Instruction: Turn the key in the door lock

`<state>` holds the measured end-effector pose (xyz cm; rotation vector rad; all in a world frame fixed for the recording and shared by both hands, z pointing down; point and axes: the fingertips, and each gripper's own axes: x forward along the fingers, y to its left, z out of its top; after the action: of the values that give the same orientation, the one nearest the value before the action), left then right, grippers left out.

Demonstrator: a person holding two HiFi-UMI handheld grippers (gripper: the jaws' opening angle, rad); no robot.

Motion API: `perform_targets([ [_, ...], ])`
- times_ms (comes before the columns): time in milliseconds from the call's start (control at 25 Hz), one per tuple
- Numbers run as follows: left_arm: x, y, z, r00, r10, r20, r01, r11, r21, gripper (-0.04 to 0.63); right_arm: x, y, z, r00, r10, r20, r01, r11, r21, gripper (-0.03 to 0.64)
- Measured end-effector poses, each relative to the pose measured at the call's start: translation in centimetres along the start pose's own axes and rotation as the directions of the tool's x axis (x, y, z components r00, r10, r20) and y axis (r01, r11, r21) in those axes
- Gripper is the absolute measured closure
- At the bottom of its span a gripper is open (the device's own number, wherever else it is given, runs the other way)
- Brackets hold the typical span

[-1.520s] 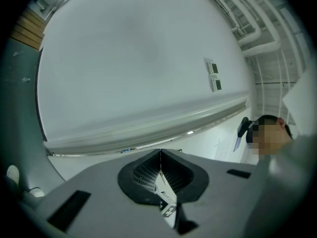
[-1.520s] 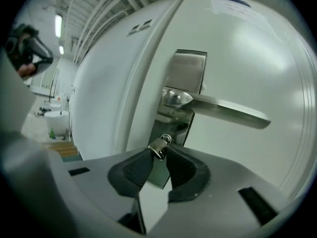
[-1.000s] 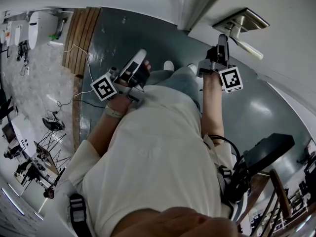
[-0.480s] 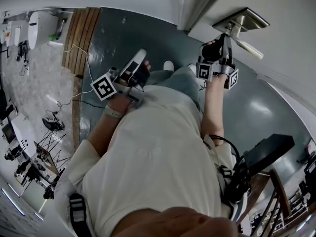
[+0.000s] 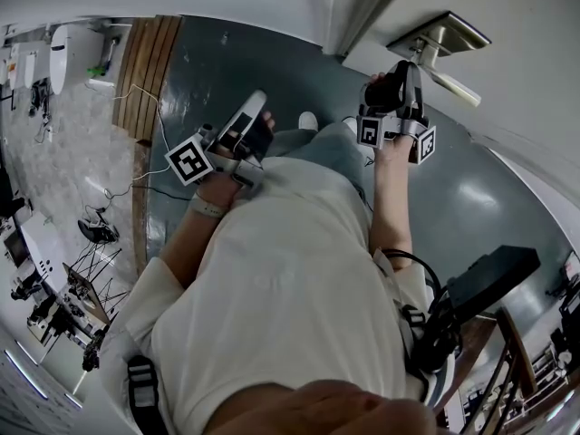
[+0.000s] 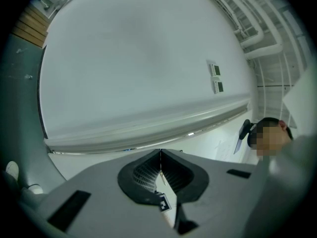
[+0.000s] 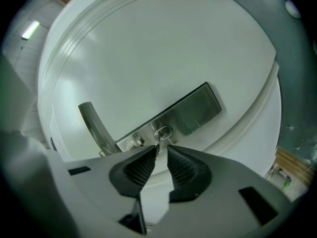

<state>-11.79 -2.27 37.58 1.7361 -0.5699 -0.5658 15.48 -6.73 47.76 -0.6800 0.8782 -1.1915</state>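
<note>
1. Jaws of the right gripper [image 7: 159,154]: narrowly apart, just eased a little wider, tips right at the lock plate [image 7: 190,112].
2. Seated in the round keyhole [image 7: 163,132] near the middle of the lock plate: the key [image 7: 157,148], stem running out toward the jaws and lying against the tip of the jaw at picture left; clear gap to the other jaw, so not pinched.
3. Rooted on the lock plate beside the keyhole: a silver door handle [image 7: 93,125], sweeping up and away across the white door [image 7: 148,53].
4. Jaws of the left gripper [image 6: 160,158]: pressed together, nothing between them.
5. Head view, left gripper: well apart from the lock plate, off to its left, held before the person's torso [image 5: 290,270], marker cube [image 5: 188,161] turned up toward the camera.
6. Head view, right gripper: raised on an outstretched forearm [image 5: 388,188], nose just below the lock plate.
7. Grey floor [image 5: 272,71] beneath the lock plate, showing between the two grippers.
</note>
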Motion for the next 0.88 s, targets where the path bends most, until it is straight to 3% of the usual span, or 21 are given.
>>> perform_targets([
  [120, 0.0, 0.0, 0.2, 1.0, 0.0, 0.007, 0.0, 1.0, -0.01, 0.586, -1.6, 0.3, -1.6, 0.995, -0.065, -0.079, 0.06, 0.996, -0.058, 0.54],
  [200, 0.0, 0.0, 0.5, 1.0, -0.001, 0.015, 0.002, 1.0, -0.019, 0.586, -2.9, 0.8, -2.7, 0.983, -0.11, -0.148, 0.083, 0.98, -0.181, 0.526],
  [240, 0.0, 0.0, 0.6, 1.0, -0.002, 0.017, 0.003, 1.0, -0.021, 0.586, -3.5, 1.2, -3.0, 0.973, -0.15, -0.177, 0.091, 0.948, -0.305, 0.523],
  [280, 0.1, 0.0, 0.7, 1.0, -0.003, 0.018, 0.004, 1.0, -0.022, 0.586, -3.9, 1.5, -3.0, 0.958, -0.209, -0.195, 0.094, 0.876, -0.473, 0.523],
  [320, 0.1, 0.0, 0.8, 1.0, -0.005, 0.017, 0.005, 1.0, -0.021, 0.586, -4.3, 1.8, -2.8, 0.939, -0.282, -0.197, 0.084, 0.743, -0.664, 0.522],
  [360, 0.1, 0.0, 0.8, 1.0, -0.006, 0.016, 0.006, 1.0, -0.021, 0.586, -4.5, 2.1, -2.6, 0.916, -0.358, -0.18, 0.047, 0.541, -0.84, 0.523],
  [400, 0.2, 0.0, 0.9, 1.0, -0.007, 0.015, 0.007, 1.0, -0.02, 0.586, -4.6, 2.4, -2.5, 0.894, -0.423, -0.145, -0.02, 0.287, -0.958, 0.522],
  [440, 0.2, 0.0, 0.9, 1.0, -0.008, 0.015, 0.008, 1.0, -0.02, 0.586, -4.6, 2.6, -2.6, 0.878, -0.469, -0.097, -0.102, 0.014, -0.995, 0.522],
  [480, 0.2, 0.0, 0.9, 1.0, -0.008, 0.014, 0.008, 1.0, -0.02, 0.586, -4.5, 2.9, -2.7, 0.869, -0.493, -0.038, -0.182, -0.246, -0.952, 0.523],
  [520, 0.2, 0.0, 0.9, 1.0, -0.008, 0.013, 0.008, 1.0, -0.02, 0.586, -4.2, 3.2, -2.9, 0.868, -0.496, 0.02, -0.248, -0.468, -0.848, 0.523],
  [560, 0.2, 0.1, 0.9, 1.0, -0.008, 0.013, 0.008, 1.0, -0.02, 0.586, -3.9, 3.4, -3.1, 0.871, -0.486, 0.069, -0.297, -0.635, -0.713, 0.523],
  [600, 0.2, 0.2, 0.9, 1.0, -0.008, 0.013, 0.008, 1.0, -0.02, 0.586, -3.5, 3.4, -3.2, 0.873, -0.474, 0.112, -0.331, -0.746, -0.579, 0.523],
  [640, 0.1, 0.2, 0.9, 1.0, -0.008, 0.013, 0.008, 1.0, -0.02, 0.586, -3.3, 3.1, -3.2, 0.872, -0.465, 0.15, -0.352, -0.811, -0.468, 0.523],
  [680, 0.0, 0.3, 0.9, 1.0, -0.008, 0.013, 0.009, 1.0, -0.019, 0.586, -3.2, 2.7, -3.0, 0.868, -0.461, 0.185, -0.369, -0.847, -0.383, 0.523],
  [760, -0.1, 0.2, 0.8, 1.0, -0.01, 0.014, 0.01, 1.0, -0.016, 0.586, -2.9, 2.0, -2.7, 0.859, -0.456, 0.232, -0.396, -0.88, -0.261, 0.523],
  [880, -0.4, 0.1, 0.9, 1.0, -0.009, 0.022, 0.009, 1.0, -0.011, 0.586, -2.3, 1.1, -2.6, 0.859, -0.444, 0.256, -0.419, -0.896, -0.148, 0.523],
])
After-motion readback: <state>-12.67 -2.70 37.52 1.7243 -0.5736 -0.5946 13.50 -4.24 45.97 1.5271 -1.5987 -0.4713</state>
